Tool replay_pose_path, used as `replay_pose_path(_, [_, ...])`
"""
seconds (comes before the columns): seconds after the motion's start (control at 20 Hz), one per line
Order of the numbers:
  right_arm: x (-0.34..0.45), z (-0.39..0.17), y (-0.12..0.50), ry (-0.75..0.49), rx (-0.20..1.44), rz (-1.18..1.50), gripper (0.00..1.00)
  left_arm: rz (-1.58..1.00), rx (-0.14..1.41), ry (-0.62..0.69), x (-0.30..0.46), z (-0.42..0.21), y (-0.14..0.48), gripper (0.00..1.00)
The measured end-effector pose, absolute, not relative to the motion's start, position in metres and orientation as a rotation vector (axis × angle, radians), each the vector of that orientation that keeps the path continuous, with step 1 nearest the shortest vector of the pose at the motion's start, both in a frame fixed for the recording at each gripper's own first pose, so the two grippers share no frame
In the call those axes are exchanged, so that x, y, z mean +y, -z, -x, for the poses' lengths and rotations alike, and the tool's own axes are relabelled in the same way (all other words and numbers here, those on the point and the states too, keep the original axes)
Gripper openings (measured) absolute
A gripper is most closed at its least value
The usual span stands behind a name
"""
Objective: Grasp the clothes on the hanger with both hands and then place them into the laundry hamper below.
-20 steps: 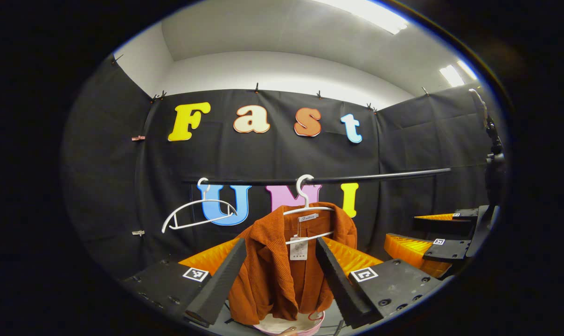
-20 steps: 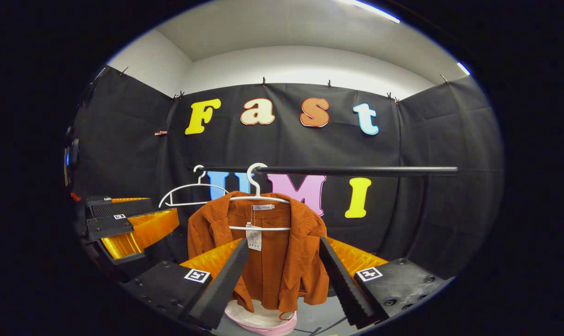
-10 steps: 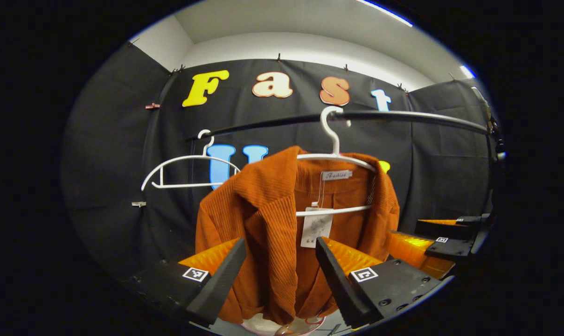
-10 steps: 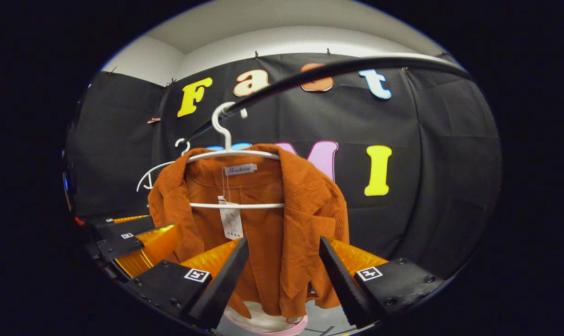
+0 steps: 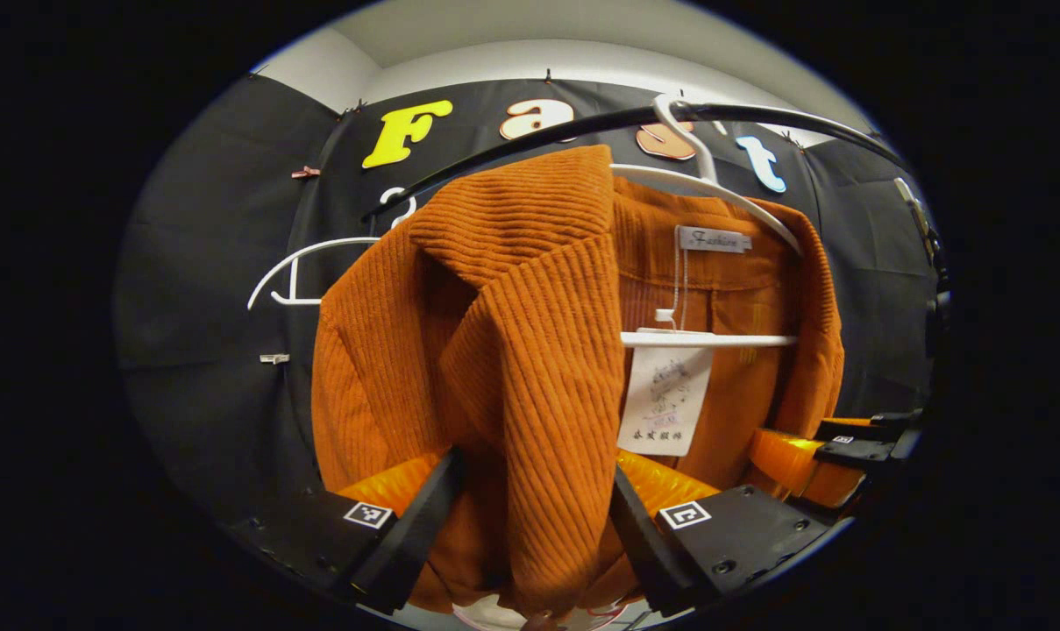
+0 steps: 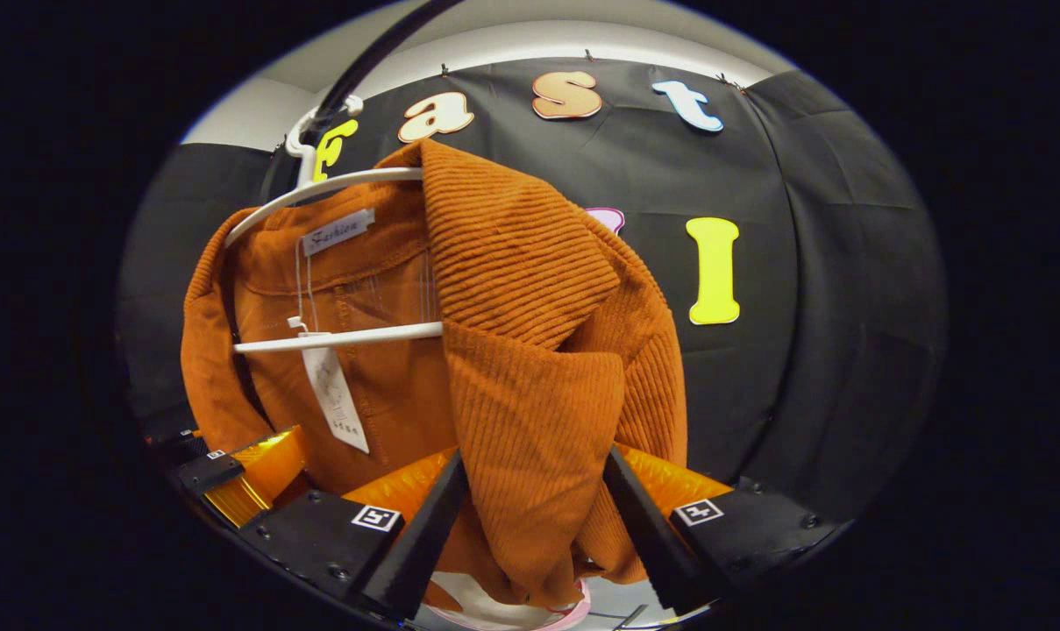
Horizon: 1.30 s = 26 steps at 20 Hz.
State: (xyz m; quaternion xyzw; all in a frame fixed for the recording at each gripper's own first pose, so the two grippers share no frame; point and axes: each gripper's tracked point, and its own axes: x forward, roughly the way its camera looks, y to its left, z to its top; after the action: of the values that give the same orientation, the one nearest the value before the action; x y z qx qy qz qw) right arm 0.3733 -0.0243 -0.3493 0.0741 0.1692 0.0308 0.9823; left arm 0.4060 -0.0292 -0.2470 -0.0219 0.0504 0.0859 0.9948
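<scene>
Left hand-held gripper (image 5: 530, 517) at bottom centre of the left gripper view, fingers spread wide, orange corduroy jacket (image 5: 530, 350) hanging down between them; cloth brushing both inner pads, clamping not evident. Right hand-held gripper (image 6: 534, 517) at bottom centre of the right gripper view, likewise spread wide, the jacket's other lapel (image 6: 538, 368) drooping between its fingers. Jacket on a white hanger (image 5: 714, 188) hooked over a black rail (image 5: 538, 131) across the upper frame. Paper tag (image 5: 665, 399) dangling below the collar. Empty white hanger (image 5: 302, 263) at left of the left gripper view. Pale rim of the laundry hamper (image 6: 494, 605) at bottom edge, under the hem. Black cloth wall behind, white ceiling above.
</scene>
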Motion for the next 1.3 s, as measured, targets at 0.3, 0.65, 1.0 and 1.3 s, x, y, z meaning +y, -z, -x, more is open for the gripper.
replay_pose_path(0.3, [-0.049,-0.408,0.344,-0.067,0.303,-0.119,0.15,0.02,0.094,-0.23,0.007,-0.427,0.237,0.3])
replay_pose_path(0.65, [-0.098,-0.414,0.317,-0.064,0.273,-0.208,0.16,0.009,0.082,-0.291,0.044,-0.401,0.211,0.1])
replay_pose_path(1.0, [-0.131,-0.433,0.285,-0.037,0.215,-0.229,0.15,0.001,0.04,-0.371,0.083,-0.378,0.175,0.1])
replay_pose_path(1.3, [-0.159,-0.456,0.225,-0.037,0.105,-0.282,0.1,-0.054,0.026,-0.356,0.105,-0.385,0.139,0.1])
